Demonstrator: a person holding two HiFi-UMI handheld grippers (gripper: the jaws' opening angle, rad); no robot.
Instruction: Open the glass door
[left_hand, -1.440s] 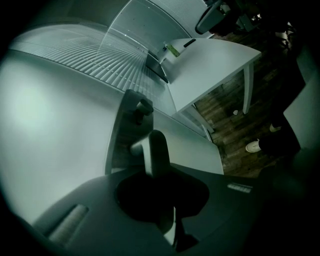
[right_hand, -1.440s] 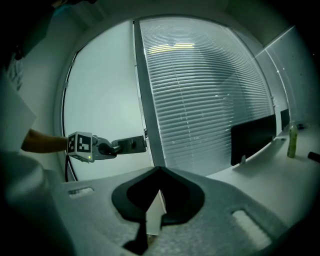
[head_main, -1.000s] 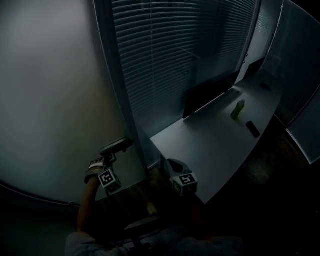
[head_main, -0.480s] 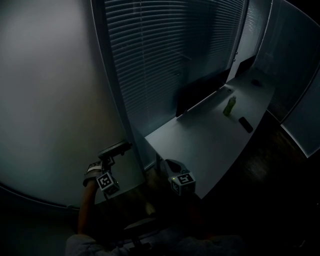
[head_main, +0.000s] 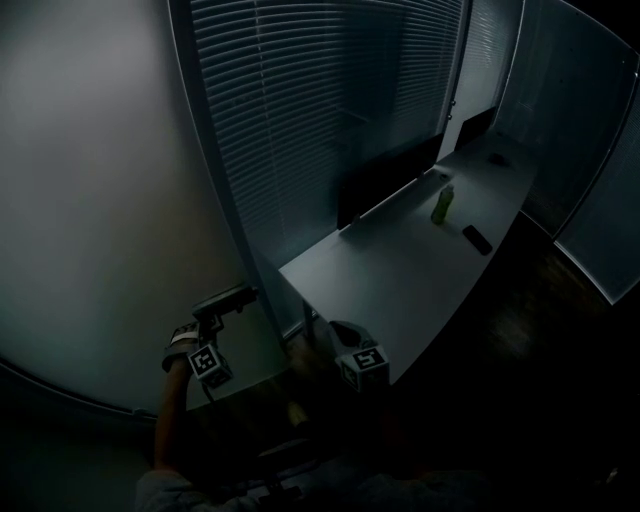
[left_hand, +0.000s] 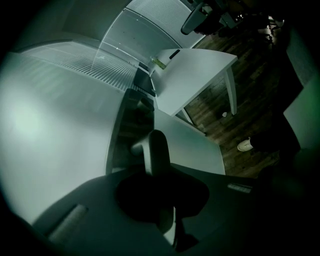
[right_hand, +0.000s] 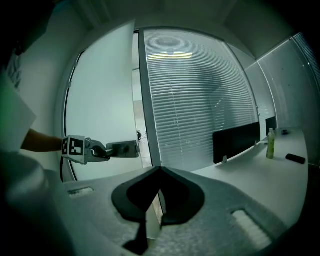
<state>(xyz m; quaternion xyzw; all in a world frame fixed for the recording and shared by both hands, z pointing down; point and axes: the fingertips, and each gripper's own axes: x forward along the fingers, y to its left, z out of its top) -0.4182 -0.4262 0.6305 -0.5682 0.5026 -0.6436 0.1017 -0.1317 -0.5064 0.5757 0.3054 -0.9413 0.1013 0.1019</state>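
Note:
The frosted glass door (head_main: 100, 200) fills the left of the head view. Its metal lever handle (head_main: 228, 297) sticks out near the door's edge. My left gripper (head_main: 214, 318) is shut on that handle (left_hand: 155, 150), which runs between the jaws in the left gripper view. The right gripper view shows the left gripper (right_hand: 102, 151) on the handle plate (right_hand: 122, 149), with a narrow gap between the door's edge and the grey frame (right_hand: 147, 100). My right gripper (head_main: 340, 332) hangs by the desk corner, its jaws shut with nothing in them (right_hand: 136, 236).
A white desk (head_main: 400, 280) stands right of the door, close to my right gripper. It carries a green bottle (head_main: 441, 205), a small black object (head_main: 477, 240) and a dark screen panel (head_main: 385, 180). Slatted blinds (head_main: 330, 110) cover the wall behind. The floor (head_main: 520, 340) is dark wood.
The handle and my left gripper have drifted slightly left and down in the head view. The desk and blinds have slid left and up in the picture. Both grippers keep their states.

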